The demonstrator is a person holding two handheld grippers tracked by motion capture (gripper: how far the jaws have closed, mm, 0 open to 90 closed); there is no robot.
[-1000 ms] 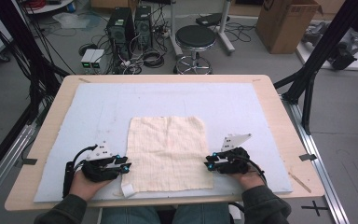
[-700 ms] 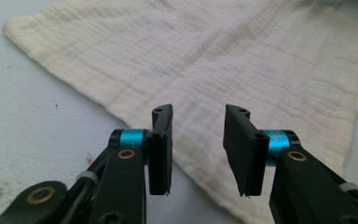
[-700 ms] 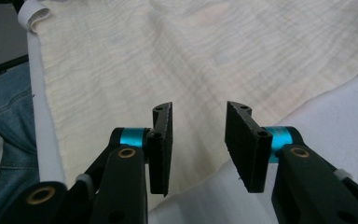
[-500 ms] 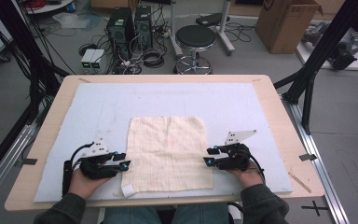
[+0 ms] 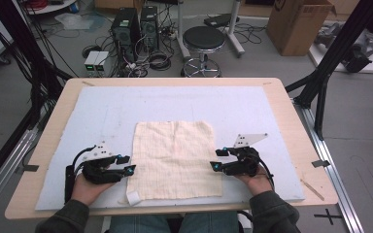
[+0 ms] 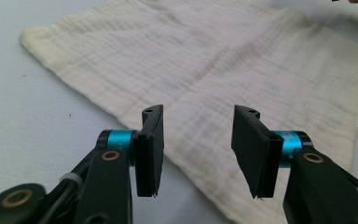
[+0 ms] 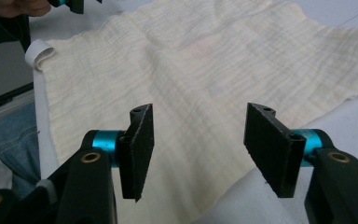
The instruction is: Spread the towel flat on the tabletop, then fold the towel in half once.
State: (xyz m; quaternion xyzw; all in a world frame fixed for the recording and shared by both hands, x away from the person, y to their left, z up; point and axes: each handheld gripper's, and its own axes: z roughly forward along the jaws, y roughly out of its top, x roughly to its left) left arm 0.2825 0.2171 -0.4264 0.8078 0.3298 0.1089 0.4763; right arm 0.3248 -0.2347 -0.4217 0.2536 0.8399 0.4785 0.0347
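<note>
A cream cloth (image 5: 175, 158) lies spread flat on the pale mat (image 5: 175, 104), near the table's front edge. My left gripper (image 5: 126, 163) sits at the cloth's left edge, pointing right. Its jaws have just been opening and stand apart over the edge of the cloth (image 6: 214, 60), pads pressing on nothing. My right gripper (image 5: 217, 159) sits at the right edge, pointing left. Its jaws have also just been opening, and they hover open above the cloth (image 7: 205, 56). In their own views, the left gripper (image 6: 198, 140) and the right gripper (image 7: 196, 140) hold nothing.
A white tag (image 5: 132, 196) curls at the cloth's near left corner. The wooden table (image 5: 281, 97) rims the mat. Beyond the far edge stand a black stool (image 5: 203, 39), computer towers (image 5: 136, 24) and a cardboard box (image 5: 298, 24). Black frame posts (image 5: 320, 77) flank the table.
Both grippers' jaws have spread wider at the cloth's side edges. The hands have stayed where they were and the cloth lies flat.
</note>
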